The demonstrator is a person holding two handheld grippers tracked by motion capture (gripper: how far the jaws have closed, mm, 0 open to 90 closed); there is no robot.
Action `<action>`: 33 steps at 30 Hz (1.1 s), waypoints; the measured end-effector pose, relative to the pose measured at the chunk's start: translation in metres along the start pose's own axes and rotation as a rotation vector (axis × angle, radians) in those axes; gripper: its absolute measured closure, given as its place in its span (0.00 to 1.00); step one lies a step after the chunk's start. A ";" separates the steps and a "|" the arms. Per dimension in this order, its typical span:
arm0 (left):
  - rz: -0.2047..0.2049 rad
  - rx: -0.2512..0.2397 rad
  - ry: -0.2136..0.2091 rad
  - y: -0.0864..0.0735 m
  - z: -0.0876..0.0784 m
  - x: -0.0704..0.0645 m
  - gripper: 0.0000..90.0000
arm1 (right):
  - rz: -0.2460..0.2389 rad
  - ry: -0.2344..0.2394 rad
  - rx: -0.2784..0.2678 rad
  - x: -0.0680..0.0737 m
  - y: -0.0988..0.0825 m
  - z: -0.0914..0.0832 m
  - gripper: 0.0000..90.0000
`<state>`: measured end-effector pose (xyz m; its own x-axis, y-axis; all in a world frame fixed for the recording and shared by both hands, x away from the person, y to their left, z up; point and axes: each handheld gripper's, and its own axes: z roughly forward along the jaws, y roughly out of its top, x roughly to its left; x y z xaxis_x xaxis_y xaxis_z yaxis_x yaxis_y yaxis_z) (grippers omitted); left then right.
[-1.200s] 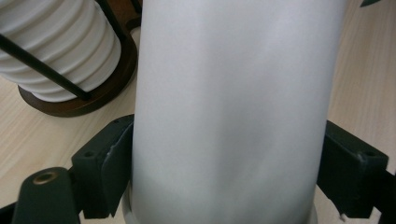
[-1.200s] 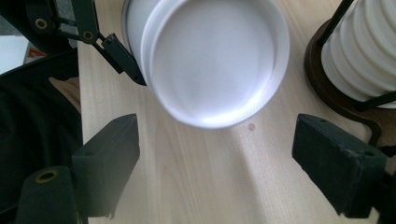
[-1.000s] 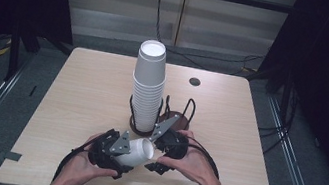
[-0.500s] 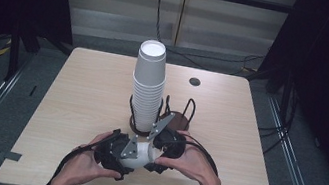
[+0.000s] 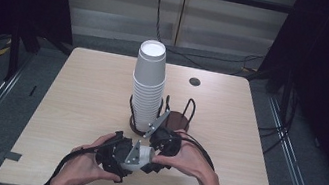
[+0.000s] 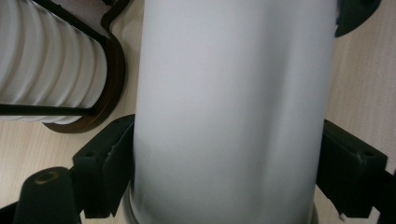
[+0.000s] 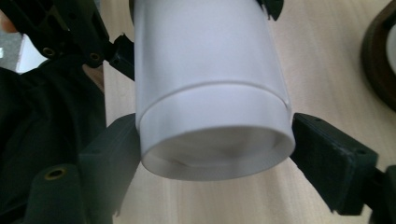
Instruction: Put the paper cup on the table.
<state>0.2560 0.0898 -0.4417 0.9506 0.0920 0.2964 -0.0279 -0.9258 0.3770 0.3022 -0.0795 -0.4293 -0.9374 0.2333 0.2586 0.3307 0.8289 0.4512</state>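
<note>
A white cup [image 5: 141, 154] lies on its side between both grippers, just in front of the wire rack [image 5: 168, 121] that holds the tall cup stack [image 5: 148, 82]. The left gripper [image 6: 224, 182] has its fingers pressed on the cup's sides, having just closed a little further. The right gripper [image 7: 217, 154] clamps the cup at its rim, low over the tabletop [image 5: 82, 89].

Overhead light is hitting the table [image 5: 78, 108] evenly while the surroundings are sitting dark; both close-ups are looking soft, the white cup [image 6: 229, 112] blurring and glaring.
</note>
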 end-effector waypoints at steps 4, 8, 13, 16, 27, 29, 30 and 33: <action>0.050 0.027 0.011 0.002 -0.001 0.000 0.18 | -0.010 0.017 -0.016 -0.001 0.001 0.001 0.25; 0.018 -0.010 0.002 0.001 0.000 -0.003 0.18 | -0.009 0.034 -0.014 -0.002 0.002 0.003 0.24; 0.000 -0.035 0.006 0.001 0.002 -0.005 0.18 | 0.000 0.043 -0.005 -0.002 0.003 0.004 0.24; 0.017 -0.036 -0.002 0.001 0.001 -0.006 0.18 | -0.010 0.052 0.001 0.000 0.005 0.005 0.24; 0.019 -0.072 0.009 0.001 -0.001 -0.003 0.16 | -0.026 0.047 0.007 0.000 0.006 -0.001 0.26; 0.016 -0.083 0.013 0.000 -0.002 -0.003 0.15 | -0.026 0.031 -0.004 0.000 0.006 -0.003 0.26; 0.010 -0.101 0.009 -0.001 -0.003 -0.003 0.14 | -0.040 0.032 -0.010 0.001 0.006 -0.004 0.26; 0.006 -0.117 0.008 -0.003 -0.004 -0.002 0.13 | -0.028 0.034 -0.008 0.002 0.006 -0.006 0.26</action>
<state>0.2528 0.0932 -0.4403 0.9478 0.0903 0.3057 -0.0696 -0.8772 0.4750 0.3030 -0.0769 -0.4214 -0.9420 0.1927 0.2747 0.3057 0.8307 0.4653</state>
